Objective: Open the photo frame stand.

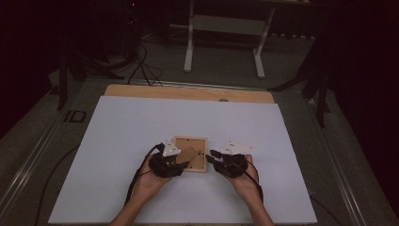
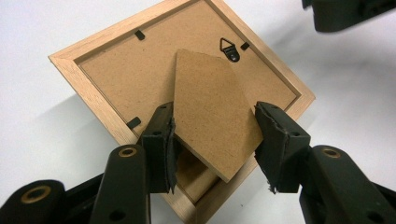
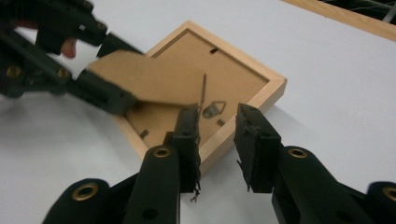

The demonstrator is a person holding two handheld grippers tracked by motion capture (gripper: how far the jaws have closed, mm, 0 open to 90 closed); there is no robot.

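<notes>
Both forearms enter from 6 o'clock. Left hand (image 1: 149, 181) grips left tongs (image 1: 181, 162), jaws pointing toward 2 o'clock, pads clamped across a thin board's edges. Right hand (image 1: 244, 181) grips right tongs (image 1: 212, 155), jaws pointing toward 10 o'clock, parted with nothing pinched. Tips sit near each other.

Picture frame (image 2: 88, 88): pale wood, smooth, matt. Backing board (image 2: 140, 70) and fold-out stand (image 2: 210, 112): brown fibreboard, dull, finely grainy. Hanger (image 2: 229, 46): dark metal. Gripper pads (image 2: 168, 149): black rubbery, frayed at edges; gripper bodies matt black plastic with brass-coloured inserts. Table sheet (image 1: 131, 127): white, smooth, matt.
</notes>
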